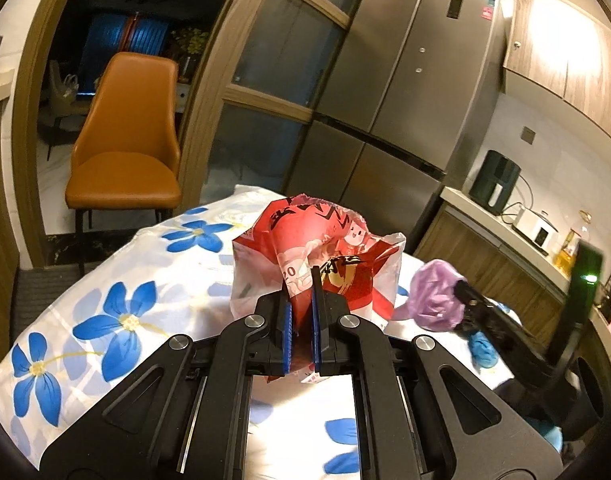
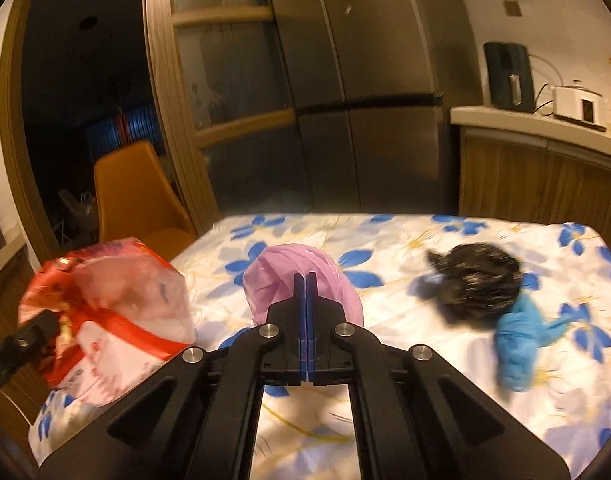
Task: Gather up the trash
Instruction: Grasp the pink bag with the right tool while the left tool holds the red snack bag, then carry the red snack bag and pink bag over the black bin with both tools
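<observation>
A red-and-white printed plastic bag (image 1: 329, 248) stands open on the flowered tablecloth (image 1: 105, 300), and my left gripper (image 1: 303, 280) is shut on its near rim. In the right wrist view the same bag (image 2: 105, 300) sits at the left with the left gripper's fingers (image 2: 29, 332) on it. My right gripper (image 2: 305, 278) is shut on a crumpled purple plastic bag (image 2: 281, 268). That purple bag (image 1: 433, 292) hangs just right of the red bag at the right gripper's tip (image 1: 463, 286). A black crumpled bag (image 2: 477, 284) and a blue glove (image 2: 517, 344) lie on the cloth to the right.
An orange chair (image 1: 125, 140) stands beyond the table's far left corner by a dark doorway. A steel fridge (image 1: 405, 80) rises behind the table. At the right, a wooden counter (image 2: 545, 136) carries a dark appliance (image 2: 509, 76), a white cooker and an oil bottle.
</observation>
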A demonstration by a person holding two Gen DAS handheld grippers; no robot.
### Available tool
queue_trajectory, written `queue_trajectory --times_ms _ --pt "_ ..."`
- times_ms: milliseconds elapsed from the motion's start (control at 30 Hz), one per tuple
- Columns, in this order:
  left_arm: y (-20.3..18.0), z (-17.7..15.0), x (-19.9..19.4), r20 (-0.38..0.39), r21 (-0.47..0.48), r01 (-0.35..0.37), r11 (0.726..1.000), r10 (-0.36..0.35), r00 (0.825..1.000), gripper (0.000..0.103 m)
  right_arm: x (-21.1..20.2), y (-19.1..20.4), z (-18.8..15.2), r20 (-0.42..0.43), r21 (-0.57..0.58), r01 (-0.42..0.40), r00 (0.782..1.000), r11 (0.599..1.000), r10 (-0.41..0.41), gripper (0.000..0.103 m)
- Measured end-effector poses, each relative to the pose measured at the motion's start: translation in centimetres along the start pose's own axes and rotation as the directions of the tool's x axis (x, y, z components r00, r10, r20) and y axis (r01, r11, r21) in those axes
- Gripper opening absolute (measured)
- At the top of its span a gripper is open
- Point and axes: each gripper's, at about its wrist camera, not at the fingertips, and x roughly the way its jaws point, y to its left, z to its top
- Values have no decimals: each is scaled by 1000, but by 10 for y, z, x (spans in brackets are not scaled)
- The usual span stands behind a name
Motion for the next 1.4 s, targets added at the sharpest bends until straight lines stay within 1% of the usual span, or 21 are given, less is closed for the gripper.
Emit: queue_trajectory --times_ms 167,367,567,733,900,1133,1400 --pt "-26 -3 -8 2 29 40 999 -40 999 6 -54 -21 6 78 19 21 997 1000 -22 1" --pt "-66 -13 -17 -12 72 108 992 -107 994 6 -108 -51 7 143 40 80 986 996 -85 1" --pt "-105 -25 -23 -34 119 171 978 -168 985 6 -148 -83 2 174 70 147 972 987 -158 1" --pt "-135 -33 -27 -49 157 219 963 -214 976 6 -172 -104 -2 198 95 191 958 977 -206 1" --pt "-167 -44 -30 -69 197 267 943 -258 964 6 -193 -120 -4 220 106 231 943 967 -249 1" --pt "-209 -56 -32 -96 237 334 912 -320 942 6 -221 -148 -8 244 142 294 915 945 -321 1" --pt "-255 -69 -33 -129 268 408 873 -388 913 6 -247 -176 -11 267 169 351 883 921 -386 1"
